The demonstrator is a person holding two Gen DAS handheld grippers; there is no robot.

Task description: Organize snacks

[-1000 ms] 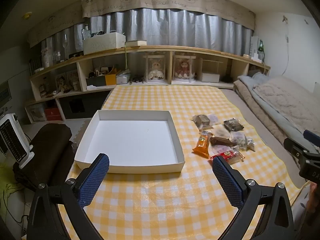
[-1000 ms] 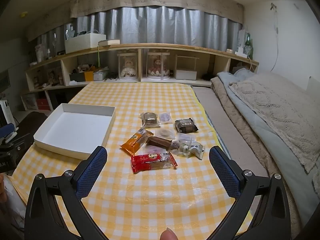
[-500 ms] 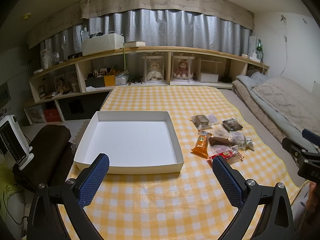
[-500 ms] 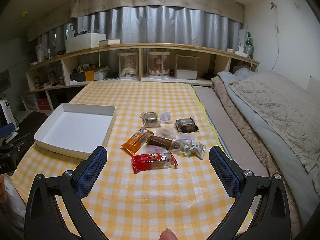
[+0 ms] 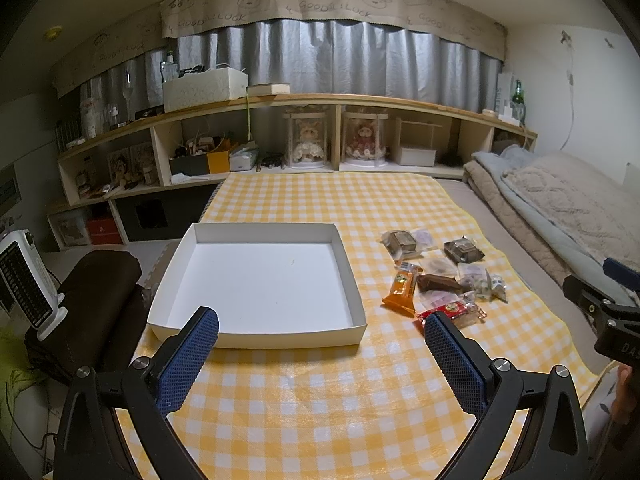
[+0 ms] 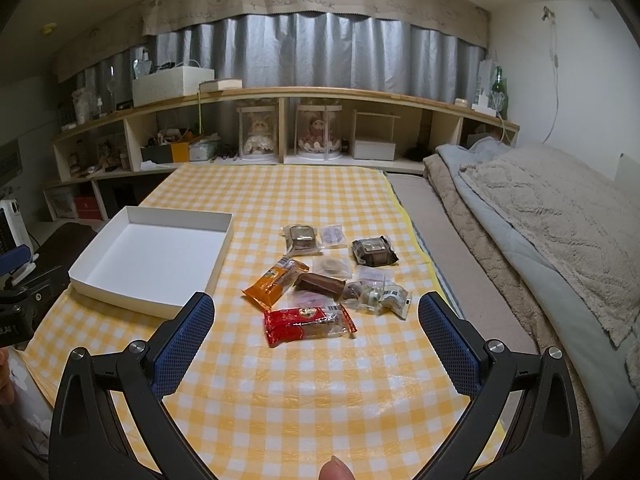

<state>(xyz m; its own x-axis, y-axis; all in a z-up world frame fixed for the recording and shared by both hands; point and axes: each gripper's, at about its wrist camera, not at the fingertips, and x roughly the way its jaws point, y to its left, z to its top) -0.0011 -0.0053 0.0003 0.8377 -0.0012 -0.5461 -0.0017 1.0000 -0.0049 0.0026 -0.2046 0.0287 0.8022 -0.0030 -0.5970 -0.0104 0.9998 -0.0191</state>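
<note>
While both pairs of tongs hang above the near end of the bed, a yellow-and-white checked cloth (image 5: 320,208) fills the middle of each frame and carries everything for the job. The left tongs (image 5: 320,334) stand wide apart with nothing between their blue pads, and the right tongs (image 6: 316,320) are spread just as wide and also hold nothing.

A shallow white box (image 5: 256,276) sits left of centre in the left view, with only its bare white floor showing. To the right of it, apart from its wall, lies a loose cluster of snacks (image 6: 332,276). Nearest the bottom of the right view is a red packet (image 6: 308,322); above it to the left is an orange packet (image 6: 276,282), with a brown bar (image 6: 320,282) just beside it. Small clear-wrapped pieces and two dark wrapped cakes lie further up the frame.

Along the top of both frames a long wooden shelf (image 5: 360,100) runs below grey curtains (image 5: 340,56). Two dolls in clear cases stand in its middle compartments. At the right edge lies a folded beige blanket (image 6: 560,216). At the left edge of the left view stands a white heater (image 5: 24,280) beside a dark cushion (image 5: 96,292). A fingertip (image 6: 336,468) shows at the bottom of the right view.
</note>
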